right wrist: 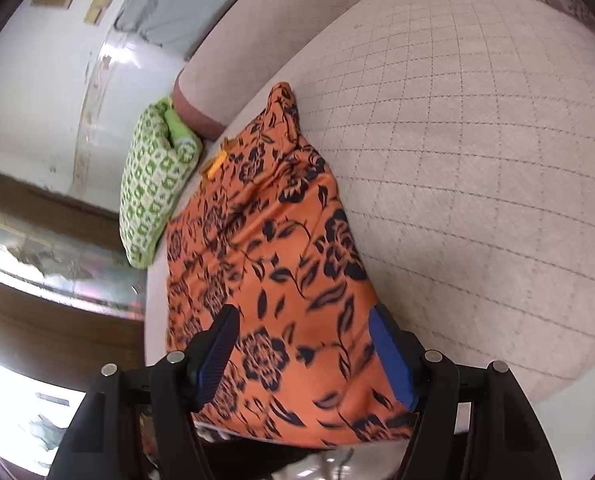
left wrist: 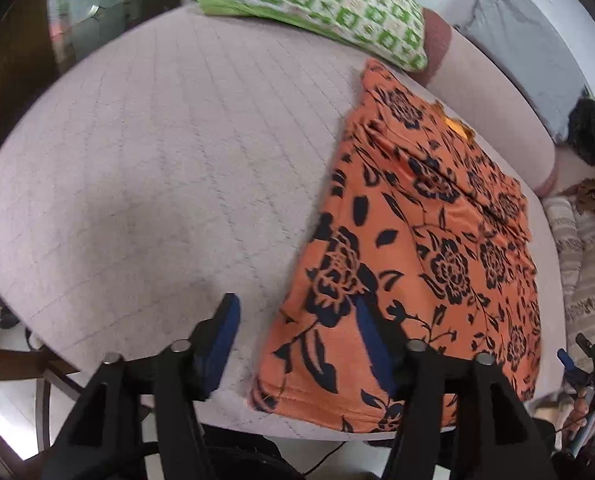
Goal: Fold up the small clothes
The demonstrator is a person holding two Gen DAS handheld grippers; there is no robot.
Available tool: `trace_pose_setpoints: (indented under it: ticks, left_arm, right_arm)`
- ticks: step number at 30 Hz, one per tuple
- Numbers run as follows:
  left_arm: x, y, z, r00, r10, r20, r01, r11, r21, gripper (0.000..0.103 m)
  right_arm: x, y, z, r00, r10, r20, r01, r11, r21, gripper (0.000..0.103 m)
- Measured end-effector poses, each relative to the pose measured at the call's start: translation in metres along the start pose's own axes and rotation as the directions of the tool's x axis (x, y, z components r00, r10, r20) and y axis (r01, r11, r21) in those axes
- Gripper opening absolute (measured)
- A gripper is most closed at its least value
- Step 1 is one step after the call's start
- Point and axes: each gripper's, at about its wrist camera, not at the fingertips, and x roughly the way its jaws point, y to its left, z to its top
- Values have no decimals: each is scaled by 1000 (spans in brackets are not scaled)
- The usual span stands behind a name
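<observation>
My left fingers (left wrist: 297, 344) apart, empty, above near edge of orange floral garment (left wrist: 417, 248). Right fingers (right wrist: 303, 350) apart, empty, over same garment. It lies flat on quilted sofa seat (left wrist: 157, 160), seemingly folded lengthwise already; cross fold probably left. Green pillow (left wrist: 321, 4) beyond.

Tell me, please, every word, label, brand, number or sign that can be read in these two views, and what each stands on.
None can be read.
Orange tag at the neck of the orange floral garment: too small to show any writing.
Two yellowish papers on the wall: blurred, no legible text.
Green patterned pillow: only a square print, no lettering.
Quilted cover: plain grid stitching, no marks.
</observation>
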Motion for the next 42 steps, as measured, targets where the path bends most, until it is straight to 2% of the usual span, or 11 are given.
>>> trace_pose_setpoints:
  ticks: [9, 13, 17, 21, 24, 26, 28, 36, 37, 38, 42]
  left_arm:
    - [27, -11, 8, 995, -35, -91, 41, 997, 68, 60]
    - [29, -23, 7, 991, -60, -117, 77, 986, 150, 23]
    - [29, -29, 6, 990, -61, -124, 85, 976, 202, 24]
    - [29, -24, 5, 989, -83, -123, 104, 978, 180, 45]
    - [30, -25, 2, 990, -85, -115, 107, 975, 193, 45]
    - [31, -26, 0, 989, -82, -120, 106, 972, 209, 28]
    - [31, -26, -1, 986, -89, -138, 117, 971, 209, 12]
    - [34, -28, 0, 985, -98, -141, 123, 975, 184, 24]
    - [35, -29, 1, 985, -91, -144, 118, 975, 191, 23]
    - [35, -30, 1, 986, -81, -146, 110, 974, 200, 21]
    - [33, -27, 6, 983, -95, -160, 126, 972, 198, 8]
  right_arm:
    - [4, -34, -18, 998, 7, -62, -4, 999, 46, 70]
    - [18, -48, -24, 996, 2, -86, 4, 998, 70, 70]
    - [24, -60, -27, 998, 44, -49, -39, 994, 98, 72]
    - [30, -49, -29, 998, 32, -45, -30, 999, 33, 71]
    - [41, -29, -37, 993, 40, -115, -49, 996, -69, 54]
    - [51, -15, -46, 990, -33, -140, 9, 986, -168, 37]
    - [53, -8, -51, 990, -73, -121, 45, 974, -222, 36]
    - [59, 6, -51, 987, -105, -124, 70, 962, -264, 52]
    - [61, 9, -53, 983, -133, -124, 91, 950, -297, 44]
    - [62, 14, -53, 979, -163, -119, 115, 936, -332, 16]
    - [65, 30, -49, 972, -189, -140, 121, 913, -389, 10]
